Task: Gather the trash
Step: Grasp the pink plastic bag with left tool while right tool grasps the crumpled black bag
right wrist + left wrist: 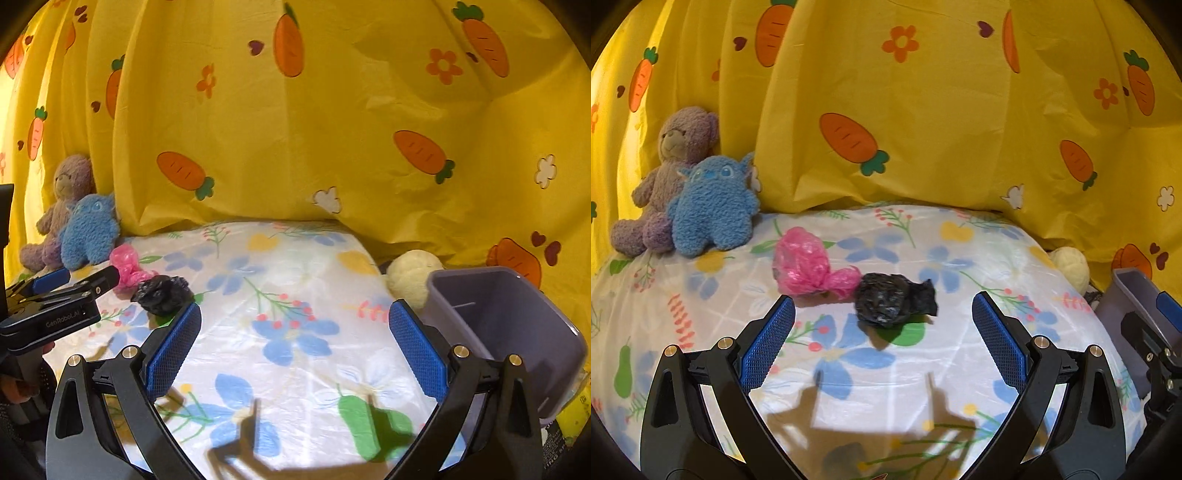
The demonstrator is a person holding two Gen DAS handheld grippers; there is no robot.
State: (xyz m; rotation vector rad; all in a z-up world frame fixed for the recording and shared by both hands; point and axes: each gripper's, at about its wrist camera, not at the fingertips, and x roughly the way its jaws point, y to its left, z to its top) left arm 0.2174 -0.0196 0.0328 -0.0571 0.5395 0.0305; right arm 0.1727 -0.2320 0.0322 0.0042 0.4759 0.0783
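A crumpled black plastic bag (892, 300) lies on the flowered bedsheet (701, 314), with a pink plastic bag (807, 264) touching its left side. My left gripper (882, 306) stands open just short of the black bag, nothing between its blue pads (768, 343). In the right wrist view the black bag (160, 293) and pink bag (127, 267) sit at the left, beside the left gripper (77, 277). My right gripper (295, 314) is wide open over bare sheet. A grey-purple bin (517, 332) stands right of it, also seen as bin (1130, 306).
A purple teddy bear (672, 162) and a blue plush toy (713, 206) sit at the back left. A cream plush (410, 275) lies by the bin. A yellow carrot-print cloth (923, 110) hangs behind the bed.
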